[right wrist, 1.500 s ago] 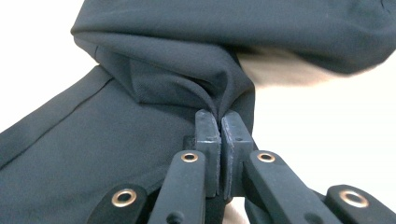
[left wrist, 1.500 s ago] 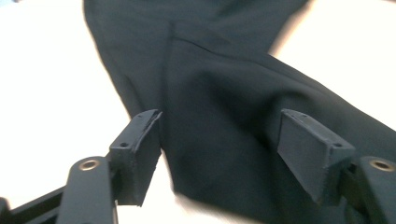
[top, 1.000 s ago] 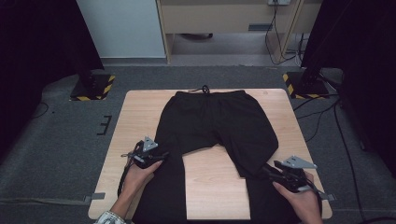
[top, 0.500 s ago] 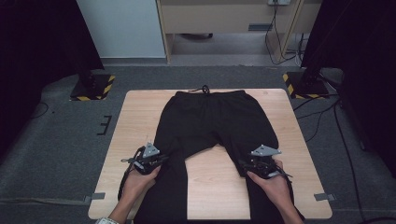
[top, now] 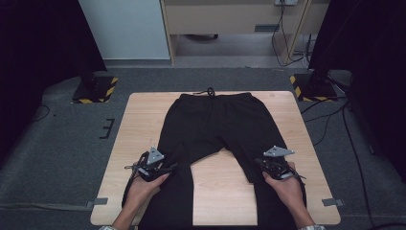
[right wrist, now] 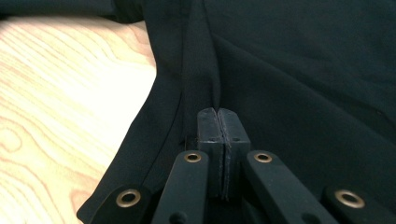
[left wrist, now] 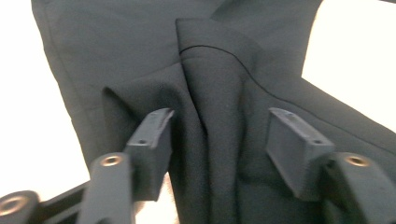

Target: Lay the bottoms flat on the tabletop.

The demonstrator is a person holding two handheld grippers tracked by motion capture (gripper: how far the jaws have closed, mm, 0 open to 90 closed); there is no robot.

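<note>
Hands at the near edge of the desk (top: 143,120), each with a hand-held gripper. Left hand-held gripper (left wrist: 219,140) spread wide around a raised fold of the black trousers (top: 215,129), on the left leg. Right hand-held gripper (right wrist: 218,122) pinched tight on a ridge of the right leg's cloth. Beyond, trousers laid flat mid-desk, waistband and drawstring (top: 209,91) at the far edge.

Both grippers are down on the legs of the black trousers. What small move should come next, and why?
Probably close the left gripper. Its jaws stand open around a raised fold of the black fabric trousers, while the right gripper is already shut on a fold of the other leg. With both folds pinched, the legs could be lifted off the light wooden table together.
</note>
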